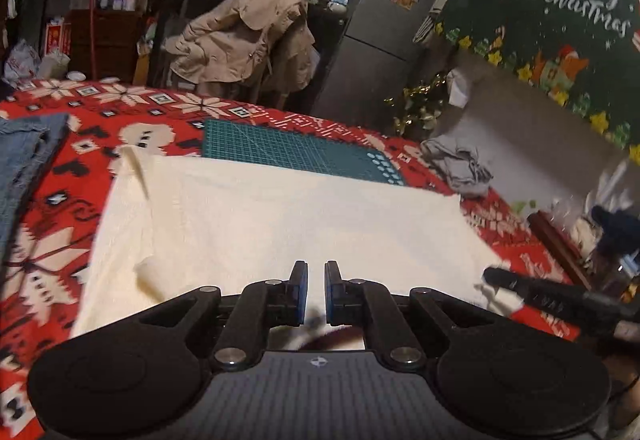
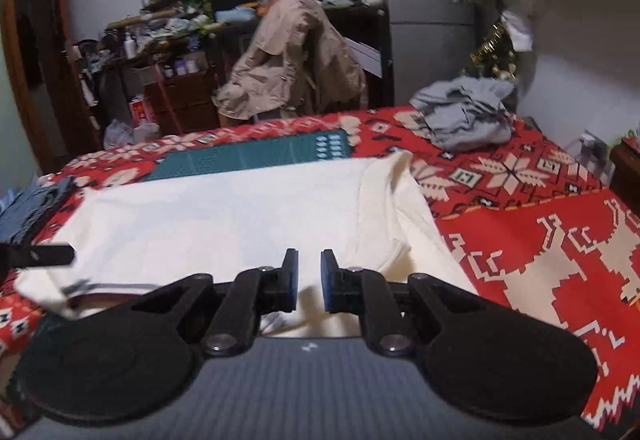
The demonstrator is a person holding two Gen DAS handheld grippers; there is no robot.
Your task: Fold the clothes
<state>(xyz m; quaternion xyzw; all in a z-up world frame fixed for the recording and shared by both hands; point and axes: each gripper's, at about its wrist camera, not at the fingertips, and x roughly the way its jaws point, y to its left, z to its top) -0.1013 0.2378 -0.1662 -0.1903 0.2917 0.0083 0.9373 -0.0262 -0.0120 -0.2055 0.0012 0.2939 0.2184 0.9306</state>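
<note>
A cream shirt (image 1: pixel 280 216) (image 2: pixel 224 216) lies flat on the red patterned blanket (image 1: pixel 48 240) (image 2: pixel 540 240), with a sleeve folded in on each side. My left gripper (image 1: pixel 316 268) sits at its near edge, jaws nearly together with cream cloth pinched between the blue pads. My right gripper (image 2: pixel 309 256) holds the same near edge further right, in the same narrow pinch. Each wrist view catches the other gripper's tip at the cloth's side: the right gripper (image 1: pixel 490 274) and the left gripper (image 2: pixel 68 254). The near left corner curls upward.
A green cutting mat (image 1: pixel 288 148) (image 2: pixel 248 156) lies beyond the shirt. A crumpled grey garment pile (image 1: pixel 460 164) (image 2: pixel 468 116) is at the far right and blue denim (image 1: pixel 24 160) (image 2: pixel 32 208) at the left. Past the blanket stand a beige jacket on a chair (image 1: pixel 244 36) and a fridge (image 1: pixel 380 20).
</note>
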